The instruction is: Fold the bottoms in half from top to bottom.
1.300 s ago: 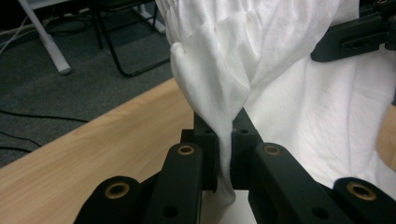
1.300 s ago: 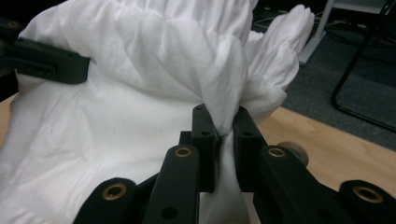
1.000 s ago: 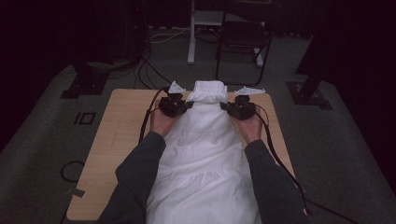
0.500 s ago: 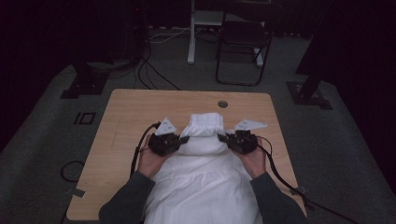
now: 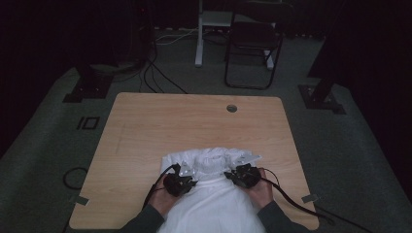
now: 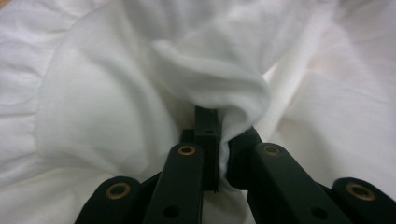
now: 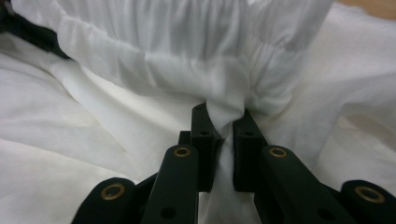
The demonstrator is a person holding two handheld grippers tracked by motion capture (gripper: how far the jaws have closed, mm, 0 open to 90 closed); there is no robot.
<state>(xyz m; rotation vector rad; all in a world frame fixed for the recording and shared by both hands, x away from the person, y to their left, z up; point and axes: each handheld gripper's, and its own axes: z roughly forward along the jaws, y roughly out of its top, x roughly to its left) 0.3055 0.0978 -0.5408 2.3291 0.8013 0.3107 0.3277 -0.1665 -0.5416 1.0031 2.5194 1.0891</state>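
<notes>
A white cloth garment (image 5: 214, 204) lies bunched at the near edge of the wooden table (image 5: 194, 121) and hangs off toward the person. My left gripper (image 5: 187, 178) is shut on a fold of the white cloth (image 6: 140, 93); the fabric is pinched between its black jaws (image 6: 219, 144). My right gripper (image 5: 238, 174) is shut on a gathered, elastic-like edge of the cloth (image 7: 187, 60), with fabric squeezed between its jaws (image 7: 226, 135). Both hands sit close together at the cloth's far edge, low over the table.
The table has a round cable hole (image 5: 231, 108) at its far right. A black folding chair (image 5: 252, 48) and a white post (image 5: 199, 34) stand on the carpet beyond. Cables trail from both grippers off the near edge (image 5: 291, 199).
Both grippers have come down and back toward the person with the cloth's far edge, from the table's far side to its near part. The cloth has folded and bunched up.
</notes>
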